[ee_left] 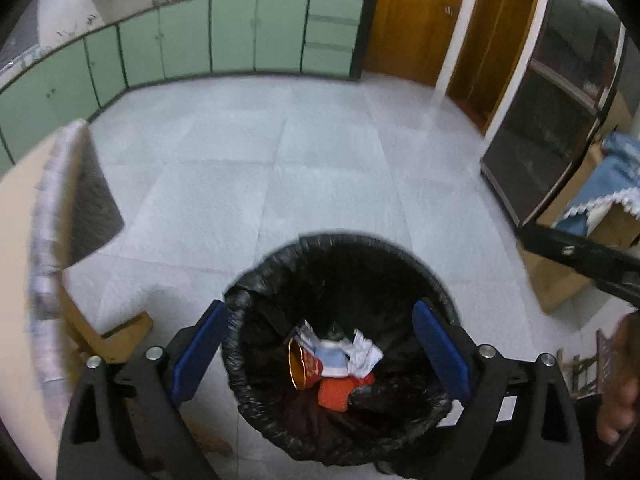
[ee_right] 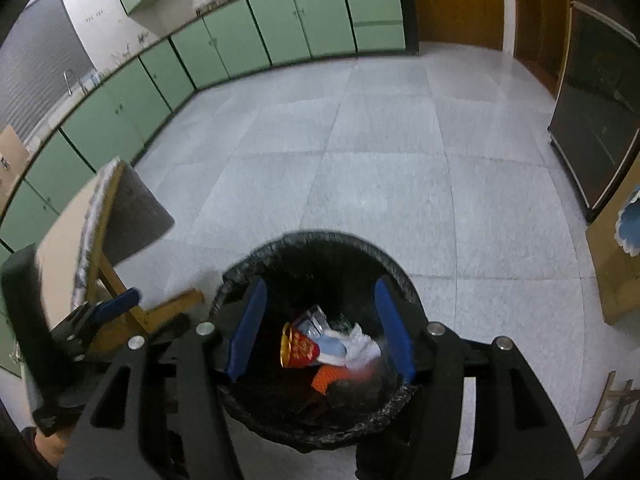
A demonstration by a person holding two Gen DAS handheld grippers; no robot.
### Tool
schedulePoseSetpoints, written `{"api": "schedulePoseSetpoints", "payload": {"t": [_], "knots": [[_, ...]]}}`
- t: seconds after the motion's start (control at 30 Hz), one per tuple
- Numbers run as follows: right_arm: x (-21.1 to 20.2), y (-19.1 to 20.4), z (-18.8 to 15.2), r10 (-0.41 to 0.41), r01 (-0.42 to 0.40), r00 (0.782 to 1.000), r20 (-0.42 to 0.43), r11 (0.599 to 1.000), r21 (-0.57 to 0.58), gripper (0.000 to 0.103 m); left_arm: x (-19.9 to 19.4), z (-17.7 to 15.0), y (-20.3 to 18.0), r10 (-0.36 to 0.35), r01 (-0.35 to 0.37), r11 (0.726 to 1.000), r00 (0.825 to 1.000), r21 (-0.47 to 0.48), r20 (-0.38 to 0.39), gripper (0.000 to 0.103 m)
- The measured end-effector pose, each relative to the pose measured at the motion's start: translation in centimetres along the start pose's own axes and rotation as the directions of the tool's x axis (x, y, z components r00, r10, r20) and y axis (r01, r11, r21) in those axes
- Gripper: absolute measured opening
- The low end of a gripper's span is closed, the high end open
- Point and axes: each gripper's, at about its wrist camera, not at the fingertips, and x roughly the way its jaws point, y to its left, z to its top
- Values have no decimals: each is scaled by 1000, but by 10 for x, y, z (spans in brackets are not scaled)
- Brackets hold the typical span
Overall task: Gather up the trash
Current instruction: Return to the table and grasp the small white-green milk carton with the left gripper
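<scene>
A round trash bin (ee_left: 340,248) lined with a crinkled, glossy black plastic bag stands on the floor (ee_left: 304,168) of pale grey speckled stone tiles. The bag's edge is folded over the bin's rim in uneven wrinkles.

Inside the bin, near its bottom, lies a small heap of trash: a red paper cup (ee_left: 306,368) on its side with a shiny gold inner wall and printed pattern, a crumpled white tissue (ee_left: 366,354) beside it, a pale blue and white piece (ee_left: 332,358) between the two, and an orange-red scrap (ee_left: 336,392) below them. A bit of printed wrapper (ee_left: 306,334) pokes up behind the cup.

The left gripper (ee_left: 320,354) hangs over the bin with its jaws spread wide, nearly as wide as the bin's mouth, holding nothing; its fingers are matte black with flat blue rubbery pads (ee_left: 440,354). The right gripper (ee_right: 320,324) is also above the bin, its blue-padded jaws parted well within the rim, with nothing between them.

To the left of the bin stands a wooden table (ee_left: 24,216) with a light top and a worn, taped edge. Beyond the bin runs a row of mint-green cabinets (ee_left: 232,32) with dark trim, and a brown wooden door (ee_left: 416,20) is beyond it to the right
</scene>
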Motion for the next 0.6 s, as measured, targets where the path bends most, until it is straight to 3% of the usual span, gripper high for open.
{"api": "schedulePoseSetpoints", "payload": {"t": [0.1,0.17,0.23,0.33,0.43,0.6], "knots": [[-23,21,4,31,-29,998,47,999,-33,60,-74,-1,20,59,-58,998,990,-13,125,92],[-36,51,3,70,-64,995,65,994,-90,60,-126,-13,42,111,-106,994,971,-34,212,97],[-44,83,-1,119,-108,991,67,984,-144,62,-174,-34,70,196,-183,980,940,-72,278,97],[-51,146,-13,211,-194,977,44,950,-246,67,-240,-88,135,364,-317,929,876,-192,316,97],[-50,222,-33,302,-287,953,-10,894,-345,68,-282,-143,192,526,-450,846,794,-286,305,97],[-46,335,-65,393,-389,915,-94,792,-470,68,-315,-206,282,623,-514,763,745,-392,237,97]]}}
